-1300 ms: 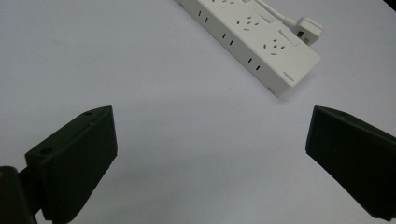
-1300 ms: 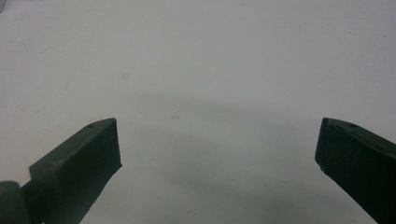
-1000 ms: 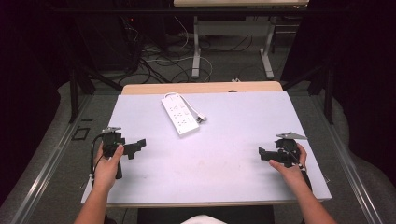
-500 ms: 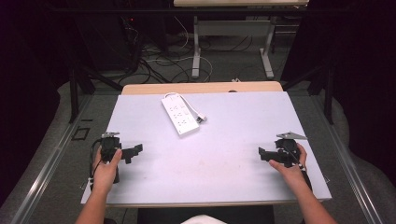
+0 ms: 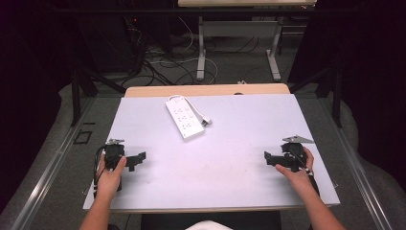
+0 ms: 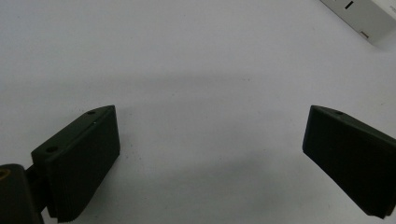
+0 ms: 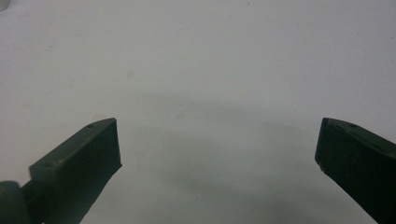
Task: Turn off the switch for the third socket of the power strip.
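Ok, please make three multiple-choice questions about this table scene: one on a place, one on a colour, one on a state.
1. Where does the power strip lie on the table?
A. far half, left of centre
B. near right corner
C. between the jaws of the left gripper

2. What colour is the power strip?
A. black
B. white
C. red

3. How do the jaws of the left gripper stand?
A. shut on the strip
B. shut, empty
C. open, empty

Answers: 1 A, the high view shows it there. 2 B, its casing is white. 3 C, the left gripper view shows bare table between its jaws.
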Demonstrator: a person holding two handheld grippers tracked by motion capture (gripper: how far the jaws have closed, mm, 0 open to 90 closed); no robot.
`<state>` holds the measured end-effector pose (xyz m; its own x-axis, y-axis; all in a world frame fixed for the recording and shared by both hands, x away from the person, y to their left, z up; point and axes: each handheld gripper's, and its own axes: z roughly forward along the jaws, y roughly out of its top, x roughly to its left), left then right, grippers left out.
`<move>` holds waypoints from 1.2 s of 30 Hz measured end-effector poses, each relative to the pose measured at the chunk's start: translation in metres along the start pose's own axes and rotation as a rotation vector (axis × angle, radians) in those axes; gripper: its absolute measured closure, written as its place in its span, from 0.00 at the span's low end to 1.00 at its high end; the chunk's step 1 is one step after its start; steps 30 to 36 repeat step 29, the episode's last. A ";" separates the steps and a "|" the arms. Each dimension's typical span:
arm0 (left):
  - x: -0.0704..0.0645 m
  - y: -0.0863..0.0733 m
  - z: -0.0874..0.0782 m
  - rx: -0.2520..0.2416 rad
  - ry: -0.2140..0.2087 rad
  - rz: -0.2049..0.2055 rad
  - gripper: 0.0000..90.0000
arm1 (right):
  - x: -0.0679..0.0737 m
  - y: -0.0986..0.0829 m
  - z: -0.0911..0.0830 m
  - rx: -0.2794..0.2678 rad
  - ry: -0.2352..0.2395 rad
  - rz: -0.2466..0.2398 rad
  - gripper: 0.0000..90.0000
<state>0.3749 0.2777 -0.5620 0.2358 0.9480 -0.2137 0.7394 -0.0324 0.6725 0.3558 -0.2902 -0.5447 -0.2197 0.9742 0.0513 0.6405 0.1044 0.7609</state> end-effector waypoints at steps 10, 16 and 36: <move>0.000 -0.002 0.000 -0.012 0.009 0.005 0.04 | 0.000 0.000 0.000 -0.002 0.000 -0.003 0.00; 0.000 -0.002 0.000 -0.010 0.010 0.007 0.04 | 0.000 0.000 0.000 -0.003 0.000 -0.008 0.00; 0.000 -0.002 0.001 -0.016 0.010 0.010 0.04 | -0.001 0.000 0.001 0.001 -0.002 -0.001 0.00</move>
